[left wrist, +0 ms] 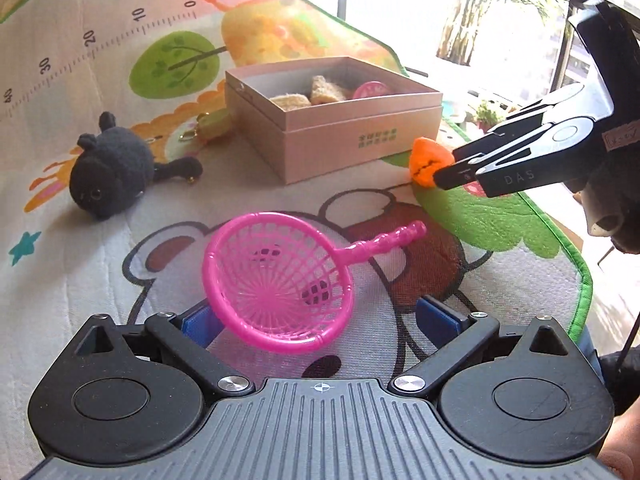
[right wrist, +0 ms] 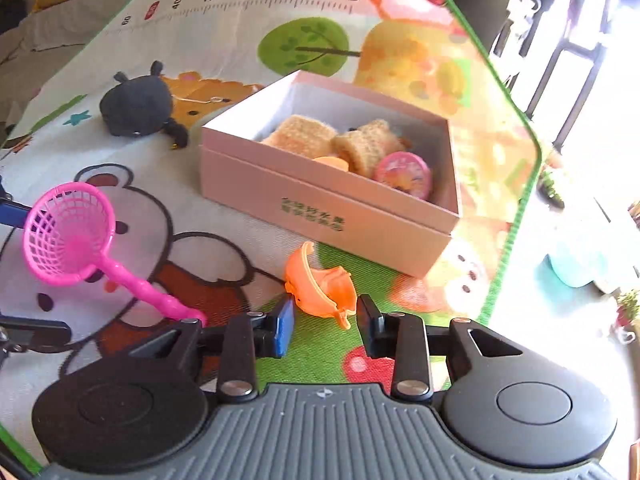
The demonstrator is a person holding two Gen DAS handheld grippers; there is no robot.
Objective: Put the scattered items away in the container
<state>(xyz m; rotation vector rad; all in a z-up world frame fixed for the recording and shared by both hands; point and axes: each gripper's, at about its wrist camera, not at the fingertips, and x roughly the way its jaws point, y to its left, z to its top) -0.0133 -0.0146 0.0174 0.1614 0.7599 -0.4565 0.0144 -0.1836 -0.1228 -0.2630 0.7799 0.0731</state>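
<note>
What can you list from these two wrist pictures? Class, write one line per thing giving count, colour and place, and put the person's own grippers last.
box: one, pale pink, open, mid-mat
knitted pieces: two, tan, inside the box
round toy: one, pink, inside the box, right corner
small piece: one, orange, inside the box, mostly hidden
toy net: one, pink, on the mat, its hoop between the left gripper's fingers
plush toy: one, black, on the mat left of the box
orange shell toy: one, on the mat in front of the box
play mat: one, cartoon print, green edge
left gripper: one, black with blue pads, open
right gripper: one, black with blue pads, open, at the orange shell toy
</note>
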